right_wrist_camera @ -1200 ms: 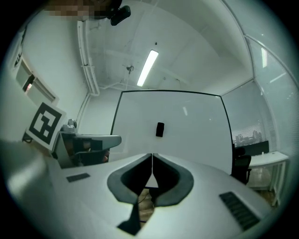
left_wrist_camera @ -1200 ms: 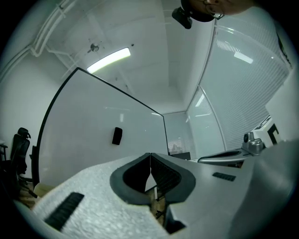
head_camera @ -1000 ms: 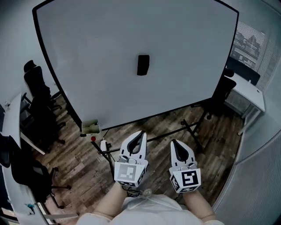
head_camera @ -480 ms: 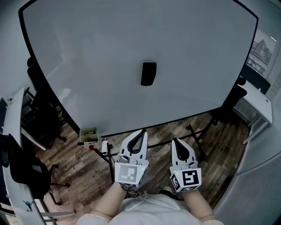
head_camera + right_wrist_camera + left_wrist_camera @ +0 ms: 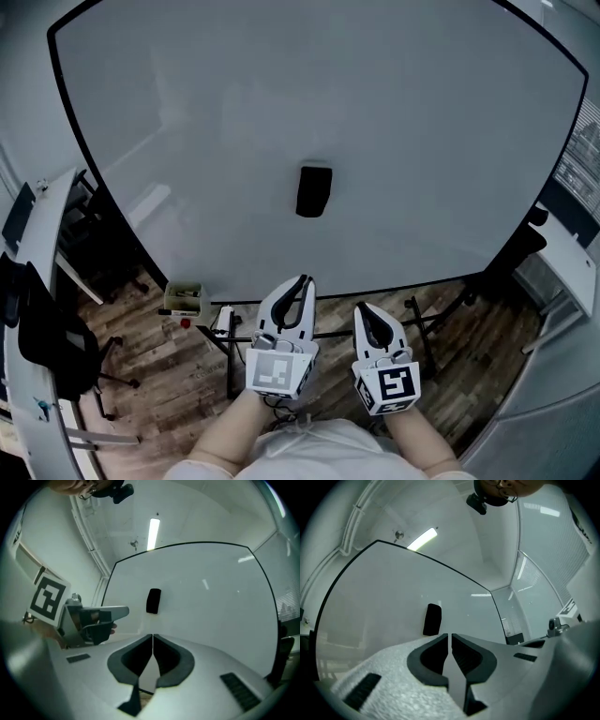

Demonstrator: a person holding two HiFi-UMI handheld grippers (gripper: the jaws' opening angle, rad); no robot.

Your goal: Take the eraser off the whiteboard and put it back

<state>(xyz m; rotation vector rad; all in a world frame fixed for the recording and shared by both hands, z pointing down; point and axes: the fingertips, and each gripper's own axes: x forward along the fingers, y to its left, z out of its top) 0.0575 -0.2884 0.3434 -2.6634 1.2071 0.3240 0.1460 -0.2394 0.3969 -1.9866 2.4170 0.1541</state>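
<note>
eraser (image 5: 314,191): black, stuck upright on the whiteboard (image 5: 234,122), low on the board face near the middle. Nothing is touching it.
left gripper (image 5: 301,281): fingers (image 5: 466,658) clenched tip to tip with nothing between them. Tips point at the board, tilted slightly up.
right gripper (image 5: 362,309): fingers (image 5: 170,658) clenched too, and empty. Held about level, just beside the left one.
eraser vs left fingers: in the left gripper view it sits above the closed tips and a little to their left. It is apart from them, with bare board between.
eraser vs right fingers: in the right gripper view it is almost straight above the seam of the tips, with a clear gap and no contact.
head view: both grippers sit below the board's bottom edge, with the eraser higher up and roughly between their lines.
hands: bare forearms at the bottom of the frame, one gripper each.
surroundings: wooden floor (image 5: 159,356) and the board's black stand legs (image 5: 422,319). A small box (image 5: 184,298) sits near the board's lower left corner. A black chair (image 5: 42,328) and a white table (image 5: 42,234) are at the left.
</note>
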